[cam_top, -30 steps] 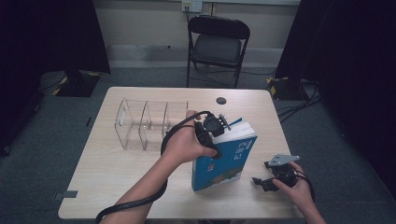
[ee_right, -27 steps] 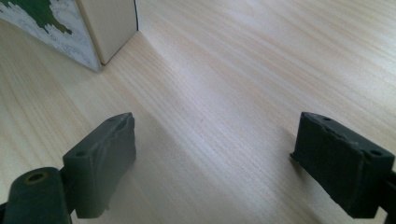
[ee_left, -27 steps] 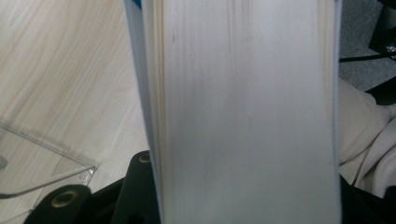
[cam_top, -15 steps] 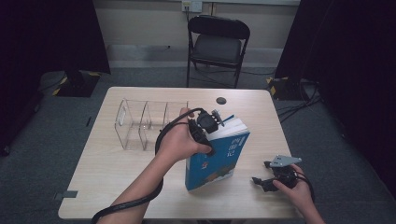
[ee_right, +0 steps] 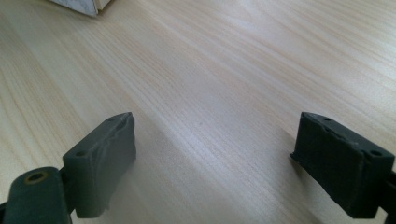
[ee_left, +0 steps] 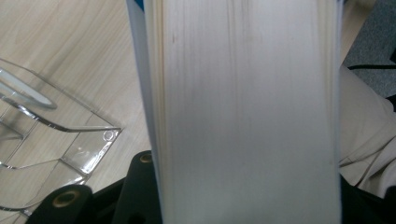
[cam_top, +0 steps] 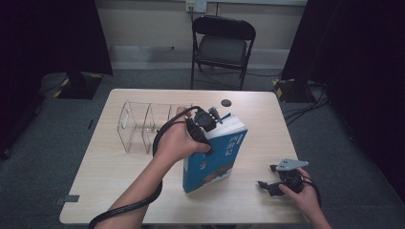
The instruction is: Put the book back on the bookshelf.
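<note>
A thick blue-covered book (cam_top: 217, 152) stands tilted on its lower corner near the middle of the table (cam_top: 110, 191). My left gripper (cam_top: 205, 121) is shut on its upper end. In the left gripper view the pale page edges of the book (ee_left: 243, 93) run up between the two black jaws of the left gripper (ee_left: 247, 198). My right gripper (cam_top: 272, 183) rests low at the table's front right. In its own view the right gripper (ee_right: 224, 154) is open, with bare wood between the pads.
A clear acrylic divider rack (cam_top: 138, 126) stands left of the book, and one corner of the rack (ee_left: 56, 140) lies close by. A small black disc (cam_top: 226, 102) lies near the far edge. A folding chair (cam_top: 222, 43) stands behind the table.
The left hand has carried the book a little to the left, toward the clear rack, and slightly upward. The right gripper has stayed where it was.
</note>
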The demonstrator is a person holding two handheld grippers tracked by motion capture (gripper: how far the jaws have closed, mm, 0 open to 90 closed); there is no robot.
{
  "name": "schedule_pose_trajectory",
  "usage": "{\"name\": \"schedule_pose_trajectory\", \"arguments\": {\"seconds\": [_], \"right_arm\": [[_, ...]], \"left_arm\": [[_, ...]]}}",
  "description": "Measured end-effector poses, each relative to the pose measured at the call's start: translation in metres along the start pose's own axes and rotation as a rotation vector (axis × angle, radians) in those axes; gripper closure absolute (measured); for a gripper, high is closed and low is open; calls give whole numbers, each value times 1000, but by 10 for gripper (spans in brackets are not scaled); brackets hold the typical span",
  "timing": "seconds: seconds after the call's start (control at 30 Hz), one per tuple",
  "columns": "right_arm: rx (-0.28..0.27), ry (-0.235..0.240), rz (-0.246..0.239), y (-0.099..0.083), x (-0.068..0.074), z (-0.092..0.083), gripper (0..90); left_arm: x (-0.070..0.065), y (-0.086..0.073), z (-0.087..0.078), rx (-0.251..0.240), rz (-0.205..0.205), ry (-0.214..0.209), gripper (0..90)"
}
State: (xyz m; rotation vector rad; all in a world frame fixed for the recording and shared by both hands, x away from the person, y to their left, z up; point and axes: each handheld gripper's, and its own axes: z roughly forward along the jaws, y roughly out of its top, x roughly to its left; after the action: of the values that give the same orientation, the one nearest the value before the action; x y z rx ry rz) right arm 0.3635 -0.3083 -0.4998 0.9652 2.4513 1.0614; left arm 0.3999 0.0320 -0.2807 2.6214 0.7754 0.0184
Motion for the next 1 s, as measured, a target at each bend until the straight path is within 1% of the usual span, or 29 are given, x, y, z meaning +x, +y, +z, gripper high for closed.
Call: {"name": "schedule_pose_trajectory", "arguments": {"seconds": [0.1,0.13,0.17,0.3,0.47,0.5,0.6,0.67,0.7,0.73,0.8,0.87,0.9,0.97,1.0], "right_arm": [[0,0,-1,0,0,0,118],[0,-1,-2,0,0,0,118],[0,0,-2,0,0,0,118],[-1,1,-2,0,0,0,118],[0,5,-1,0,0,0,118],[0,6,-1,0,0,0,118],[0,7,-1,0,0,0,118],[1,6,-1,0,0,0,118],[2,8,-2,0,-1,0,118],[1,8,-4,0,-1,0,118],[2,9,-3,0,-1,0,118],[1,8,-4,0,-1,0,118],[1,9,-5,0,-1,0,118],[2,9,-6,0,-1,0,118],[1,10,-6,0,-1,0,118]], "left_arm": [[6,-4,-4,-1,-13,-10,617],[7,-5,-5,1,-15,-7,617],[8,-6,-6,0,-28,-5,617],[12,-11,-8,4,-43,-1,617],[15,-14,-11,8,-50,10,617],[16,-16,-13,5,-64,14,617],[17,-18,-16,-1,-71,21,617],[18,-19,-17,4,-71,20,617],[20,-20,-20,2,-85,16,617],[21,-22,-21,-1,-87,15,617],[23,-24,-22,-4,-101,22,617],[24,-26,-25,2,-101,33,617],[24,-27,-25,1,-109,39,617],[26,-30,-27,1,-108,49,617],[27,-32,-28,1,-116,50,617]]}}
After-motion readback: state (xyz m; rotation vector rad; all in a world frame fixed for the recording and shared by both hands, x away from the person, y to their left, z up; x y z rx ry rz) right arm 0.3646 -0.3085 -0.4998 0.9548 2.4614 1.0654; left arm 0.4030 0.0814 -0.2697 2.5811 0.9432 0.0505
